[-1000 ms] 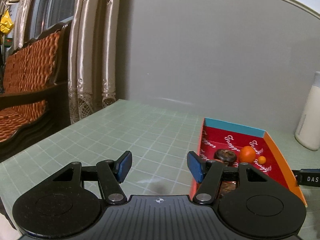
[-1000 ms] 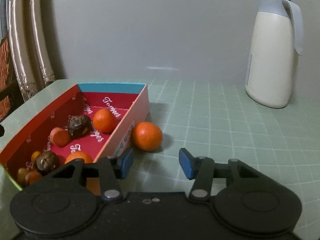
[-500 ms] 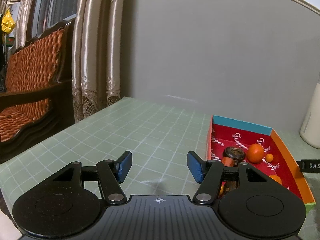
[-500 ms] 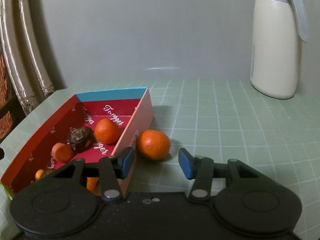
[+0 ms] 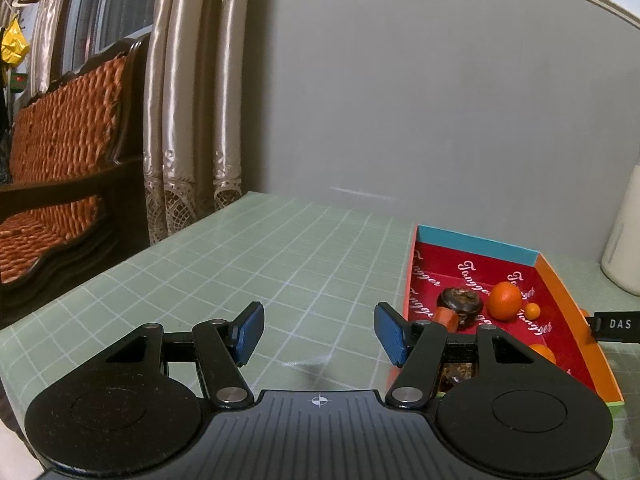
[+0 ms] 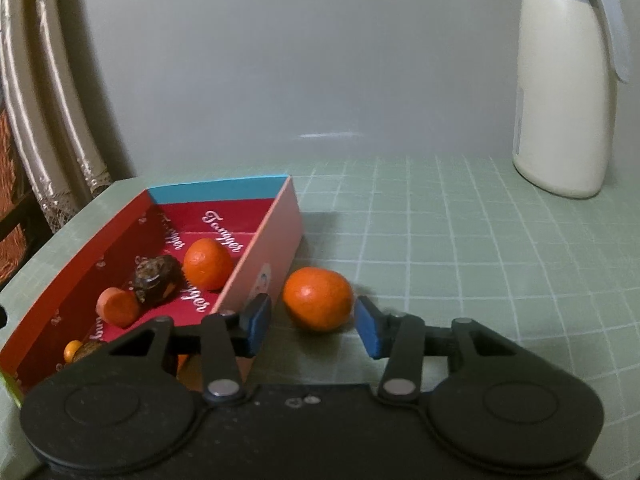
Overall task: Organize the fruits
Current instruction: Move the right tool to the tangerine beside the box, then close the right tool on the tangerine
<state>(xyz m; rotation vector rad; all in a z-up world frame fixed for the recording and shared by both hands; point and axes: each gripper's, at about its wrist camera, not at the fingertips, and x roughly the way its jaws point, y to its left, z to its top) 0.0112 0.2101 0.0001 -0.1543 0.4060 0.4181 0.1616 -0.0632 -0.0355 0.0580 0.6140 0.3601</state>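
A loose orange (image 6: 318,299) lies on the green grid mat just right of the red box (image 6: 262,248). My right gripper (image 6: 314,326) is open, its blue pads on either side of the orange's near face, not touching it. The box holds an orange (image 6: 208,263), a dark fruit (image 6: 156,278), a carrot-coloured piece (image 6: 119,306) and small orange fruits. In the left wrist view the box (image 5: 560,288) sits at the right with the same fruits (image 5: 505,300). My left gripper (image 5: 319,338) is open and empty over the mat, left of the box.
A cream thermos jug (image 6: 562,80) stands at the back right of the table. A grey wall runs behind. Curtains (image 5: 188,120) and a wooden sofa (image 5: 60,168) stand off the table's left edge.
My right gripper has moved forward and down until the loose orange sits between its open pads. My left gripper has drawn back and shifted left from the box.
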